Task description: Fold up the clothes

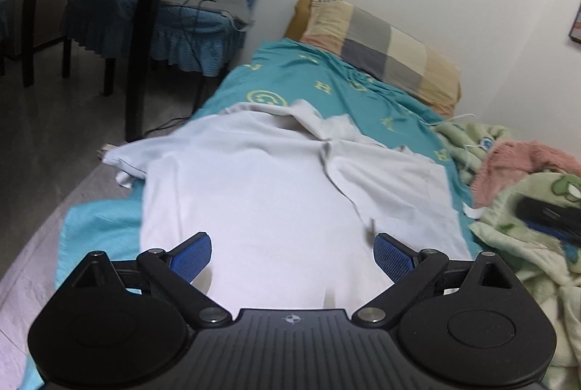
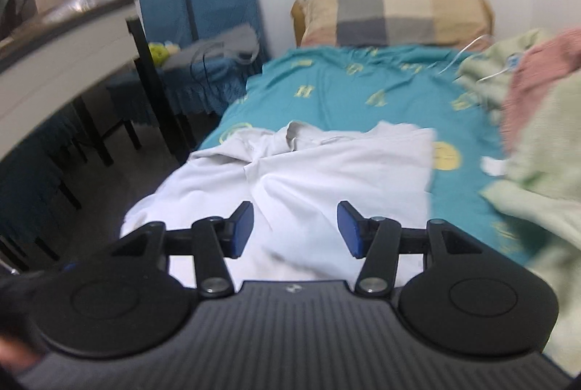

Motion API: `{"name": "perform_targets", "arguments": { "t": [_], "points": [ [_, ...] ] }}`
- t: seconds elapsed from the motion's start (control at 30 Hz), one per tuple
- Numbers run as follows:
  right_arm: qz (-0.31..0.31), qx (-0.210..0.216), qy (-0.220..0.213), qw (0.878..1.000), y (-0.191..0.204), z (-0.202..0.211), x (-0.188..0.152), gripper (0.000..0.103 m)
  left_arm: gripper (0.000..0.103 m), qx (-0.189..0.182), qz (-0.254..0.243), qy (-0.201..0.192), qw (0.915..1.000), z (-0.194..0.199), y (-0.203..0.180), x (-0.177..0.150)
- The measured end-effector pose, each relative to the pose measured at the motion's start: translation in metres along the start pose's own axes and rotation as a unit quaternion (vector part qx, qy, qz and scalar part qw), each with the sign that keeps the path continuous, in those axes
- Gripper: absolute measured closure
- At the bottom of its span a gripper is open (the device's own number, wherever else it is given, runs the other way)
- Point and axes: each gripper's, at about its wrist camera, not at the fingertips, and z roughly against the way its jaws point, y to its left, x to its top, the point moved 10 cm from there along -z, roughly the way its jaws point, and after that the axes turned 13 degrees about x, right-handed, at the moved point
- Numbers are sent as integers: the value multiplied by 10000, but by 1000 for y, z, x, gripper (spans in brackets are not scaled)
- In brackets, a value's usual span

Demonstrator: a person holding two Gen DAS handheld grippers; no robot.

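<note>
A white collared shirt [image 1: 261, 186] lies spread on a teal bedsheet [image 1: 326, 81], right side folded inward, left sleeve trailing off the bed's left edge. The thin, limp cotton could slide or bunch if lifted unevenly. Both the left gripper [image 1: 292, 254] and right gripper [image 2: 295, 229] hover over the near hem, fingers wide, holding nothing.

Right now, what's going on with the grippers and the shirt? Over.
Left gripper open, empty, over shirt. Right gripper open, empty. White collared cotton shirt lies spread on teal printed bedsheet, one sleeve off the edge. Green fleece blanket heaped alongside.
</note>
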Motion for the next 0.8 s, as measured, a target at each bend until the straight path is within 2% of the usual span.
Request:
{"name": "perform_targets", "arguments": {
  "t": [0.17, 0.3, 0.53, 0.67, 0.73, 0.8],
  "points": [
    [-463, -271, -317, 9981, -12, 79, -24, 49, 6, -278, -1, 145, 9995, 11, -17, -18],
    [-711, -296, -511, 9957, -29, 109, -29, 49, 6, -578, 41, 314, 9978, 19, -34, -35],
    [-1183, -486, -1019, 9866, -77, 119, -25, 49, 9, -1006, 355, 856, 9906, -6, -91, -47],
    [-1459, -594, -1308, 9788, -105, 125, -23, 48, 13, -1379, 739, 1130, 9812, -40, -137, -51],
    [-1651, -594, -1427, 9741, -119, 127, -23, 48, 20, -1395, 870, 1261, 9783, -61, -157, -55],
    [-1933, -502, -1504, 9682, -131, 128, -24, 48, 23, -1339, 942, 1287, 9781, -80, -173, -56]
  ]
}}
